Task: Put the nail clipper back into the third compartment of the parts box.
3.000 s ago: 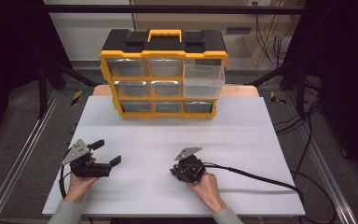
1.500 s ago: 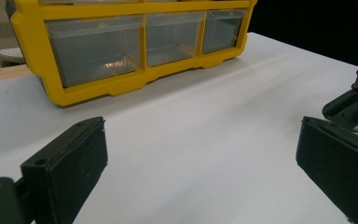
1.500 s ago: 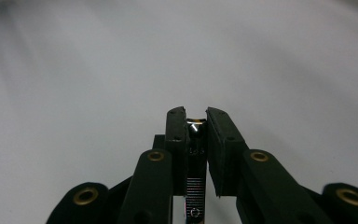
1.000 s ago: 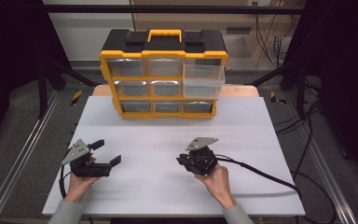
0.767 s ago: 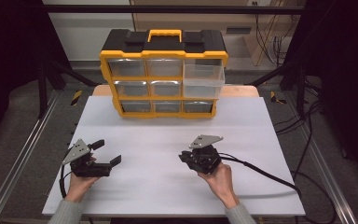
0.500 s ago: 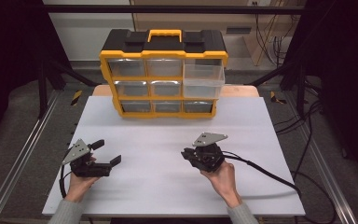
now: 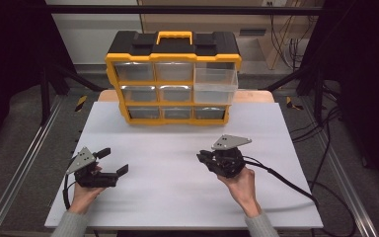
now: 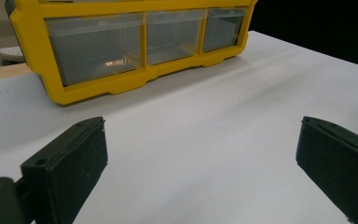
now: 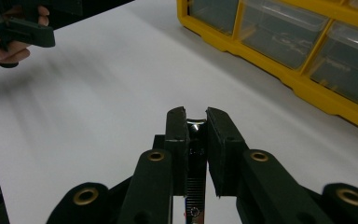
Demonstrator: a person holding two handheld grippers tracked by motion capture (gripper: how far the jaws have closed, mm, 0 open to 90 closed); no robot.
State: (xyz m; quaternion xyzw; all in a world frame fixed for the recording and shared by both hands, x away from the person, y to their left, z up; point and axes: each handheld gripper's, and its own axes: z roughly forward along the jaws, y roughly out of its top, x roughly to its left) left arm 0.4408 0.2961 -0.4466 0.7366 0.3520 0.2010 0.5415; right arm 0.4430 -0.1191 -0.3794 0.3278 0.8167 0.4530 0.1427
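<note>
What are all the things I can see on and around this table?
Drawer organizer: one, yellow frame with black top and clear drawers, at the far edge of the table.
Pulled-out drawer: one, clear, right side of the organizer, sticking out a bit.
Small metal piece: one, shiny silver, pinched between the right jaws; too small to tell what it is.
Table: one, white top, in the middle.
Cables: several, black, on the floor at the right.
Left hand-held gripper: one, black, near left of the table, jaws wide apart.
Right hand-held gripper: one, black, near right of the table, jaws shut on the metal piece.
Hands: two, one on each gripper.
</note>
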